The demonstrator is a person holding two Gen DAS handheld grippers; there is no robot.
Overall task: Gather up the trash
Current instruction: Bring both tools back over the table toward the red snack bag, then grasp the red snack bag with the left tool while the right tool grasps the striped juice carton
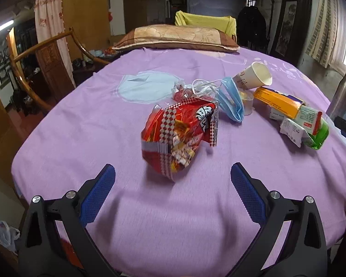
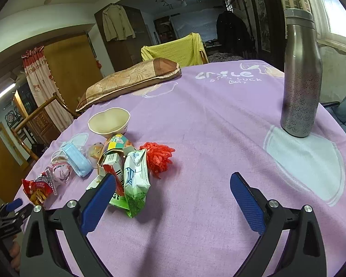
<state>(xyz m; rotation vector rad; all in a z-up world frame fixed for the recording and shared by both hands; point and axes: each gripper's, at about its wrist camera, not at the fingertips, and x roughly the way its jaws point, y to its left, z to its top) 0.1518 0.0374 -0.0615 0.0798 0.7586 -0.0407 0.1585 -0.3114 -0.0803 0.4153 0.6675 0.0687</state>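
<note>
Trash lies scattered on a purple bedsheet [image 1: 85, 124]. A crumpled red snack bag [image 1: 180, 133] sits just ahead of my left gripper [image 1: 173, 173], which is open with nothing between its blue pads. Behind the bag are a blue face mask [image 1: 230, 101], a tipped paper cup [image 1: 256, 76], an orange box [image 1: 279, 103] and a green-white wrapper [image 1: 311, 127]. My right gripper [image 2: 173, 180] is open and empty; the green-white wrapper [image 2: 135, 180] lies by its left finger. A red mesh net [image 2: 159, 157], the mask [image 2: 77, 161] and the snack bag [image 2: 39, 187] lie further left.
A steel bottle [image 2: 299, 73] stands upright at the right on the sheet. A brown pillow [image 1: 175, 38] lies at the far edge, a yellow-draped chair [image 2: 175, 50] behind it. A wooden chair [image 1: 46, 69] stands left of the bed. A white plastic bag [image 1: 7, 233] lies on the floor.
</note>
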